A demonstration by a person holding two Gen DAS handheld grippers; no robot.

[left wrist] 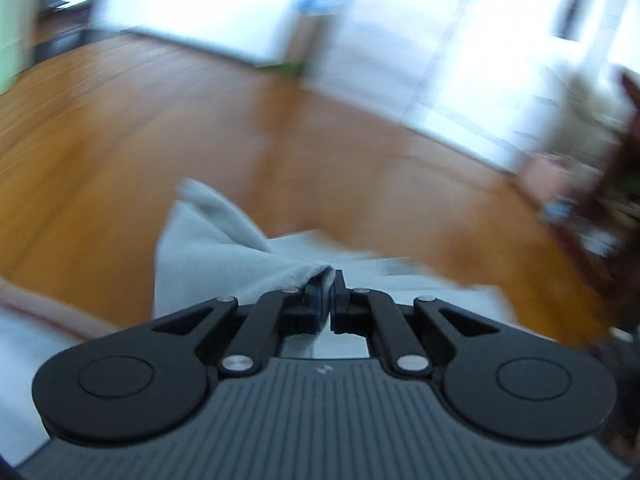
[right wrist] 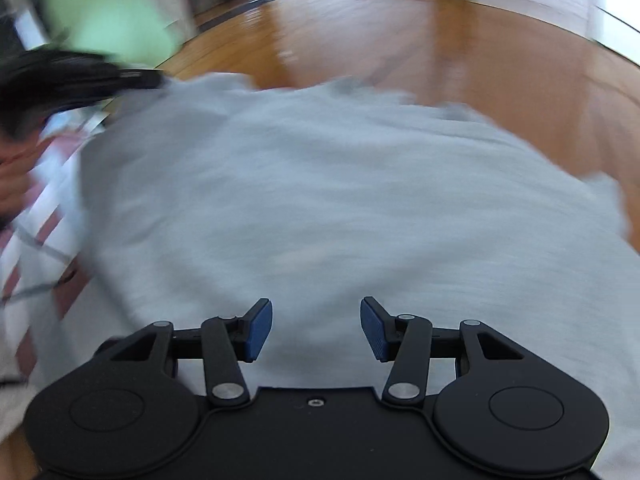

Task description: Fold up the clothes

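A light grey garment (right wrist: 320, 200) lies spread wide below my right gripper (right wrist: 316, 326), which is open over it with nothing between its blue pads (right wrist: 260, 330). In the left wrist view my left gripper (left wrist: 333, 294) is shut on a bunched edge of the same grey garment (left wrist: 224, 248), and the cloth hangs from the jaws to the left. That left gripper (right wrist: 120, 76) shows as a dark blurred shape at the garment's far left corner in the right wrist view. Both views are motion-blurred.
A wooden floor (left wrist: 160, 120) stretches behind the garment. A red-and-white striped cloth (right wrist: 44, 216) lies under the garment's left side. White furniture or doors (left wrist: 400, 40) stand at the back. A person's hand (right wrist: 12, 184) shows at the far left.
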